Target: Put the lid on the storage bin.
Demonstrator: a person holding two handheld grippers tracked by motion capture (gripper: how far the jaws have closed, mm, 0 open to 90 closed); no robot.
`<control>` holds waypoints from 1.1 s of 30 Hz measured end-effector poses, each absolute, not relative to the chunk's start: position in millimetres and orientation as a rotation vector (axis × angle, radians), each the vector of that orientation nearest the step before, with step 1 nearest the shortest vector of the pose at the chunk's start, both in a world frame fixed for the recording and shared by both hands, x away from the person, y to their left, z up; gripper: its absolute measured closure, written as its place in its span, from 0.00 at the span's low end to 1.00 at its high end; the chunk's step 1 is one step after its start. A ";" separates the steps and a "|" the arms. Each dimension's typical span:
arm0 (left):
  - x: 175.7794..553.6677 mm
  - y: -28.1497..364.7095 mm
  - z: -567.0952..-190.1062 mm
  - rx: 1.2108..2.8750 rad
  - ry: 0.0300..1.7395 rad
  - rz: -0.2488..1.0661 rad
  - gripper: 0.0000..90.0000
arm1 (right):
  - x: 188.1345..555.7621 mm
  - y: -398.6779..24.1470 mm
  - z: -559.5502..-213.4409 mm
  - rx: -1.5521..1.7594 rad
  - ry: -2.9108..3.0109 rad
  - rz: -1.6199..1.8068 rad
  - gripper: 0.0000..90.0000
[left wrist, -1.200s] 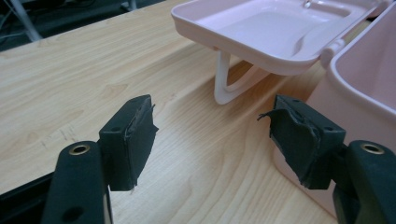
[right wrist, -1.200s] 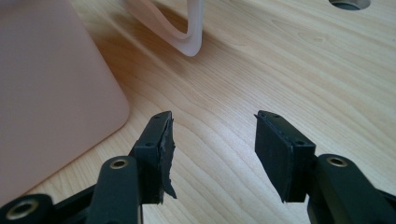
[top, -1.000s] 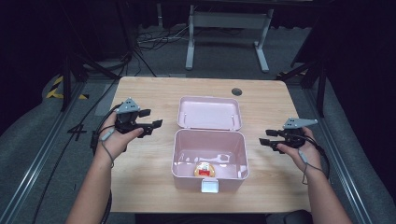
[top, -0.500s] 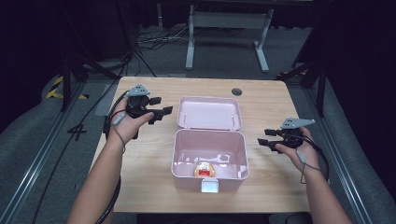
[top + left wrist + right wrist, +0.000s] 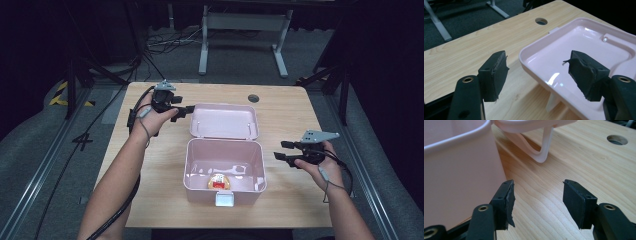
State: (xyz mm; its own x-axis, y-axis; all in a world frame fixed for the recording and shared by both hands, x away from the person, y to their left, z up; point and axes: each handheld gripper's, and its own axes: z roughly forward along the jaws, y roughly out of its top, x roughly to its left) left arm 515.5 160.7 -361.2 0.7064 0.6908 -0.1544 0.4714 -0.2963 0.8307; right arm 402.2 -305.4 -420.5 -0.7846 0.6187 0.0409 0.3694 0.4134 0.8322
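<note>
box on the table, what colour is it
Pale pink, box and open lid alike; the high view shows it best.

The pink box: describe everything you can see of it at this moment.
The pink box looks like glossy moulded plastic with rounded corners. It stands open on the wooden table, its lid folded back flat behind it, inner side up. A white latch hangs at the front wall. Inside lies a small red and yellow item, too small to identify. A pale handle curves under the lid. Neither gripper touches the box.
</note>
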 end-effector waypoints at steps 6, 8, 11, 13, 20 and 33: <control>527.9 154.0 -369.4 1.971 0.892 0.269 0.35 | 396.1 -303.6 -421.3 0.843 2.410 1.266 0.48; 533.1 152.3 -372.6 1.963 0.901 0.244 0.35 | 393.1 -303.1 -421.9 0.835 2.413 1.255 0.48; 540.9 150.1 -377.3 1.952 0.913 0.228 0.35 | 389.4 -303.2 -421.8 0.828 2.416 1.250 0.48; 546.7 148.6 -381.4 1.949 0.925 0.203 0.35 | 386.9 -304.3 -421.7 0.830 2.414 1.238 0.47; 559.8 141.4 -394.9 1.964 0.976 0.100 0.37 | 383.2 -307.3 -423.9 0.856 2.409 1.220 0.47; 569.4 138.0 -413.6 1.933 1.071 -0.049 0.37 | 382.1 -307.4 -425.9 0.844 2.424 1.216 0.47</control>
State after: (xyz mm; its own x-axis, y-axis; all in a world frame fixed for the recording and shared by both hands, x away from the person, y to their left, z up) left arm 569.4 138.0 -413.6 0.6244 0.6588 -0.4197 0.6942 -0.2217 0.6847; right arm 382.1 -307.4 -425.9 -0.7822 0.6230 -0.0045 0.3691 0.4692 0.8023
